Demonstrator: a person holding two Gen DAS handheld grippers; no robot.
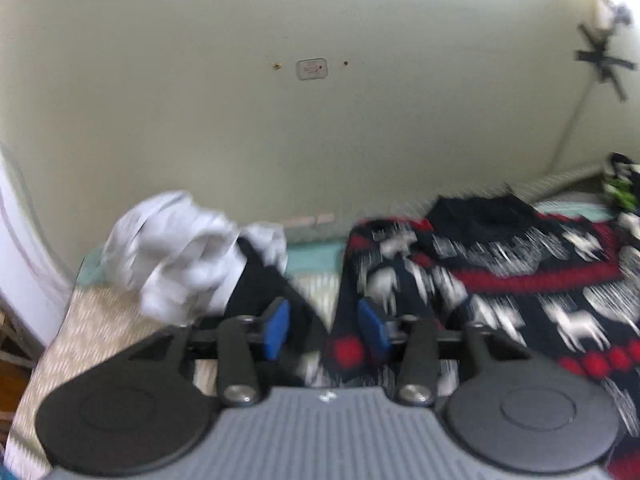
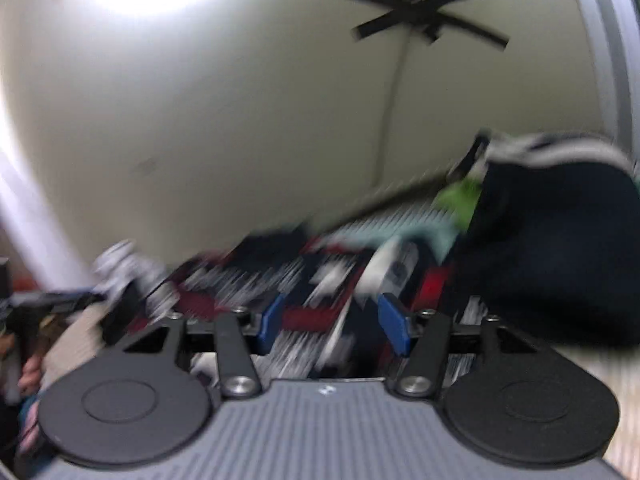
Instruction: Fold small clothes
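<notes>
Looking from the left wrist, the left tool (image 1: 324, 326) stands part open and empty above a patterned sweater (image 1: 500, 280) spread on the bed (image 1: 104, 320), a crumpled white garment (image 1: 180, 248) alongside. Right wrist: right tool (image 2: 332, 326) part open, empty, over it.

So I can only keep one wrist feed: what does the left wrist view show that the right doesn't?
Left only: a crumpled white garment and a wall plate.
Right only: a dark bundle with a green patch.
Both: the patterned red, black and white knit, the ceiling fan, and open blue-padded jaws holding nothing.
</notes>
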